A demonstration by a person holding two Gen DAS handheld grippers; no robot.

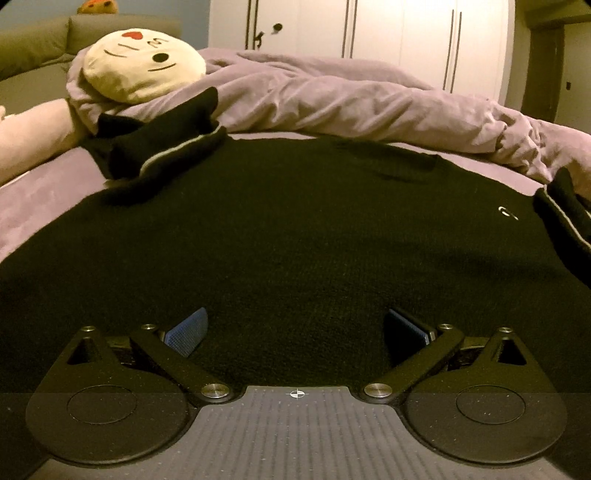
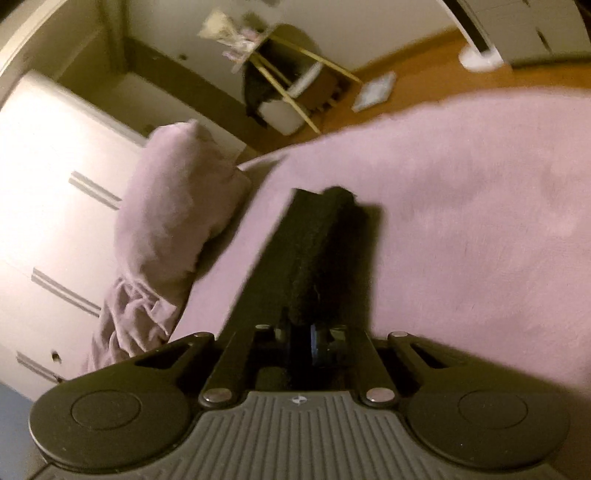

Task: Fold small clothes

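Left gripper (image 1: 295,328): jaws spread wide, blue pads (image 1: 186,332) well apart, nothing between them; it hangs low over the near hem of a black sweater (image 1: 288,236), pointing down at the knit.

Sweater: laid flat on a mauve bedsheet (image 1: 40,192), hem toward the left cam, neckline (image 1: 399,158) at the far end by the bunched duvet (image 1: 332,99). Long axis runs straight away from the left gripper, hem to collar.

Sleeves: left one (image 1: 166,155) already crossed in over the shoulder area, white-trimmed cuff showing; the other (image 1: 565,218) lies off the body at the right edge of the left view.

Right gripper (image 2: 314,295): jaws pinched together on a band of black knit (image 2: 317,243), prob. that right sleeve. Cloth runs forward from the pads, away from the cam, over bare sheet (image 2: 480,240). Frame is blurred, so exact part of the garment can't be confirmed.

Key relation: held cloth sits to the sweater's right side; the body lies leftward of the right hand. Judged next move: carry the sleeve across toward the centre, at right angles to the long axis. Right hand is the nearer one for this; left hand is placed to take or pin the hem.

Bkgd: round plush face (image 1: 144,64) at the bed's far left, white wardrobe doors (image 1: 388,33) behind.

Risk, as judged: thin pinch on loose knit may slip or drag the body askew.
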